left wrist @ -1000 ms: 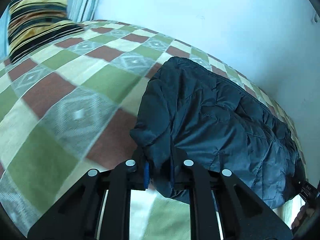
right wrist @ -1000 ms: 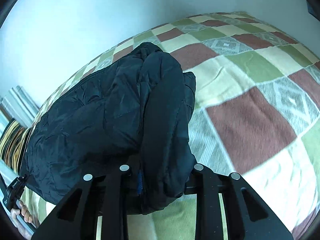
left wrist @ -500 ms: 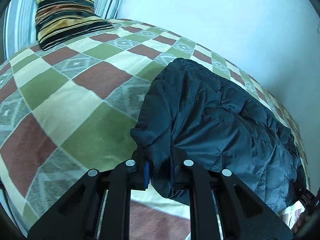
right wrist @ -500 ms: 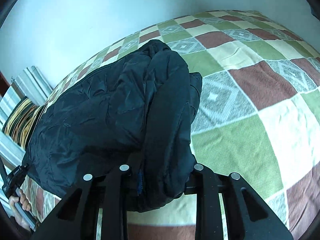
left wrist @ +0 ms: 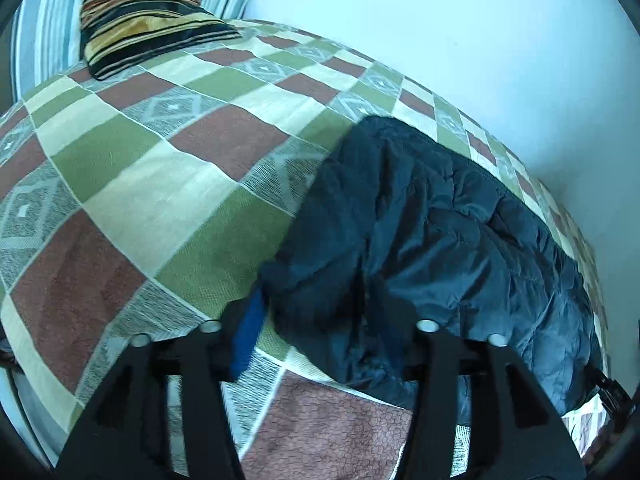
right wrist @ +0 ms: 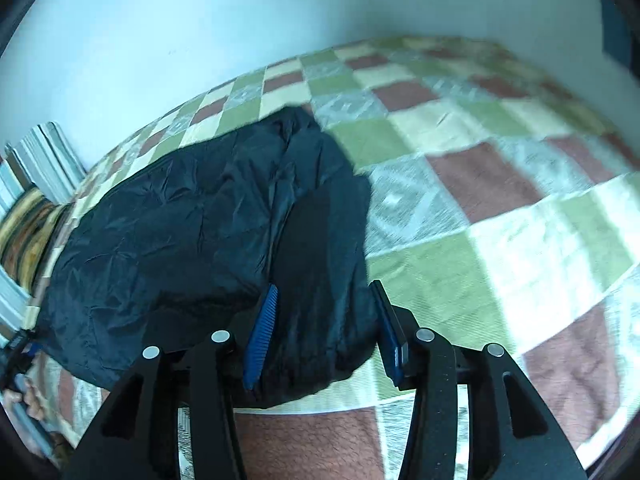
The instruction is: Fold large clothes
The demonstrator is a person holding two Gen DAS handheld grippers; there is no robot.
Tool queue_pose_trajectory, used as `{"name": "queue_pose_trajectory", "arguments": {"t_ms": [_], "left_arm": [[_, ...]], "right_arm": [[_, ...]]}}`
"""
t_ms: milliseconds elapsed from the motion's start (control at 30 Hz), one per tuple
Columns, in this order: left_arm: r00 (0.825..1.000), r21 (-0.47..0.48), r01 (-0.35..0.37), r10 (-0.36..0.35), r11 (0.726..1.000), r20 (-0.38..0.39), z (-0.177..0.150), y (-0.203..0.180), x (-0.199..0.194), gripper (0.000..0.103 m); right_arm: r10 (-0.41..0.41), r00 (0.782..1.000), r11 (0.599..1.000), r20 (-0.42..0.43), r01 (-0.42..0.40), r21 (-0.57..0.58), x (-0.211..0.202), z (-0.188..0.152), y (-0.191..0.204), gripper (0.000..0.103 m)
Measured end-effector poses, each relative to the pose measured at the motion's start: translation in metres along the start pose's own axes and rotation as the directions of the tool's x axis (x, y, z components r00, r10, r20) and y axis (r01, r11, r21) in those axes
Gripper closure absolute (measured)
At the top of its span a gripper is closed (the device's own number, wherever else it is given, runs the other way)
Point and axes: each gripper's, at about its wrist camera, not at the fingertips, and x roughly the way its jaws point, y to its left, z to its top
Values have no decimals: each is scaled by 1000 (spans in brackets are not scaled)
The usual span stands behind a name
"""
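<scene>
1. Dark navy puffer jacket (left wrist: 440, 248) lies bunched/folded on a bed with a checkered blanket (left wrist: 140, 184) in green, brown, cream and grey squares, close to a pale wall (left wrist: 460, 32).
2. Left gripper (left wrist: 320, 328): jaws spread wide, blue pads exposed, the jacket's near end sits between them, not pinched.
3. Right gripper (right wrist: 326, 332): jaws also apart, blue ribbed pads on either side of the jacket's other end (right wrist: 208, 240), fabric loose in the gap.
4. Jacket rests on the blanket, spanning from one gripper to the other.
5. Striped cushion (left wrist: 148, 8) at the head of the bed, well apart from the jacket.
6. Right view motion-blurred on the far blanket.
</scene>
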Motion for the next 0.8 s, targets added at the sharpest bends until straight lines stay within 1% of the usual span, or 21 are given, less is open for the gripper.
{"name": "queue_pose_trajectory", "arguments": {"t_ms": [67,100,200,333,400,533,700,733,800], "left_arm": [[1000,11,-29,29,1000,7,4,3,-4,42],[999,18,-40,40,999,8,7,4,-5,39],[998,35,-56,57,998,-7,12,7,-3,38],[998,54,-63,64,997,-19,16,8,0,36],[997,64,-68,70,996,-20,17,8,1,36],[998,63,-57,59,996,-26,22,7,6,35],[998,82,-56,59,995,-27,29,3,13,34],[998,85,-55,58,995,-30,30,3,14,33],[998,91,-54,57,994,-33,32,4,17,30]], "right_arm": [[-56,997,998,60,58,-33,-17,3,10,56],[-56,995,997,83,60,-47,-24,6,17,56],[-4,996,996,94,13,-92,-29,12,44,56],[77,996,985,44,-70,-157,-13,13,85,56],[109,994,976,28,-102,-192,-2,14,111,56],[155,988,963,2,-151,-225,15,19,152,56],[157,988,950,1,-151,-272,35,24,195,56],[153,988,949,-9,-149,-277,38,22,198,56],[125,990,948,-58,-136,-289,57,13,205,56]]}}
